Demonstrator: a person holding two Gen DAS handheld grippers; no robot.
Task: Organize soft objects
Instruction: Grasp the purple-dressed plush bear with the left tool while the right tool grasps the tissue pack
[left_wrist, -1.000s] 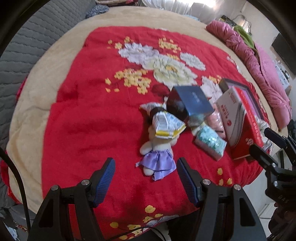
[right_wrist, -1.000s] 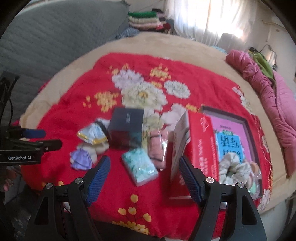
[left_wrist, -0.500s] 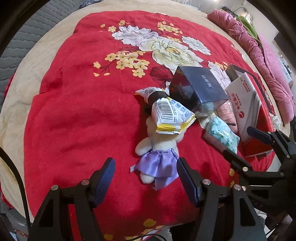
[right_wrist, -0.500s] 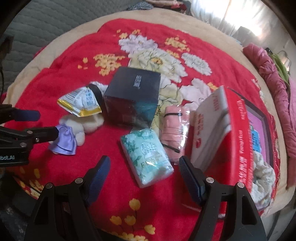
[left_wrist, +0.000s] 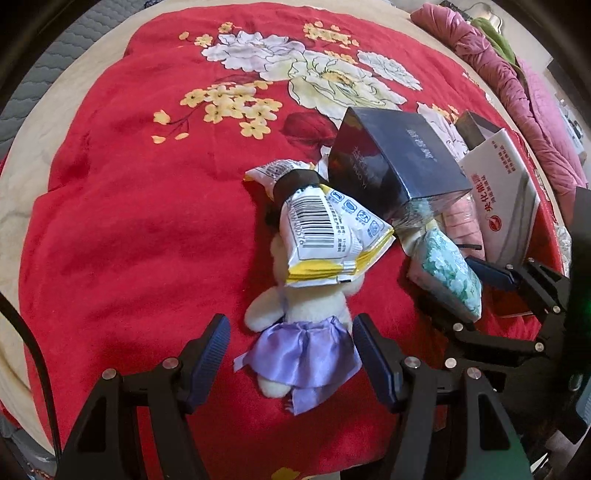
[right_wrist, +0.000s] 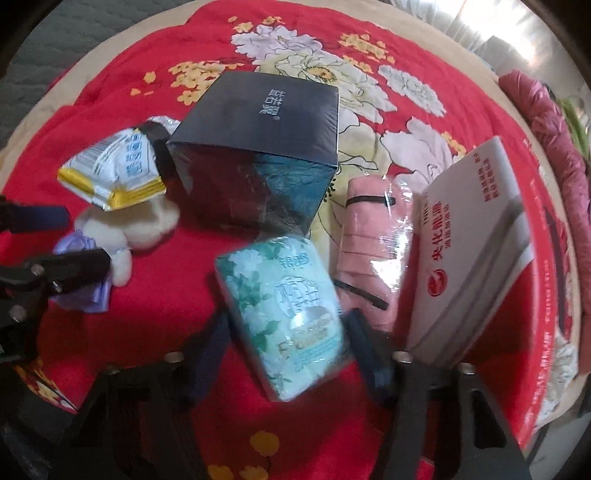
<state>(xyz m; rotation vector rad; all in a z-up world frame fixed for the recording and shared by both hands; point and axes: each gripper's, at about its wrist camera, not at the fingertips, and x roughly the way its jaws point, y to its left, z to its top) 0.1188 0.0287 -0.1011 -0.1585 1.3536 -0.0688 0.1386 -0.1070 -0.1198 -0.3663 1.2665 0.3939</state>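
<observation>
Soft objects lie in a loose cluster on the red floral blanket (left_wrist: 129, 221) covering the bed, and none looks sorted yet, so the task seems to be at its first pick-ups. Nearest in the left wrist view, the left claw (left_wrist: 290, 354) stands open astride the white plush doll in a lilac satin skirt (left_wrist: 303, 332), its blue pads either side of the skirt and clear of it. A white-and-yellow foil snack packet (left_wrist: 328, 232) lies over the doll's upper half. In the right wrist view the right claw (right_wrist: 286, 350) is closing around the mint-green flowered tissue pack (right_wrist: 280, 314), which sits between the blurred pads; whether they press on it yet I cannot tell. Beyond lie the pink folded cloth in clear wrap (right_wrist: 373, 251), the glossy black cardboard box (right_wrist: 258, 147) and, to the right, the red-and-white carton (right_wrist: 476, 243).

Only the left view shows the doll's skirt fully and the packet's barcode; only the right view shows the pink bundle's full length. Each view catches the other claw at its edge.
</observation>
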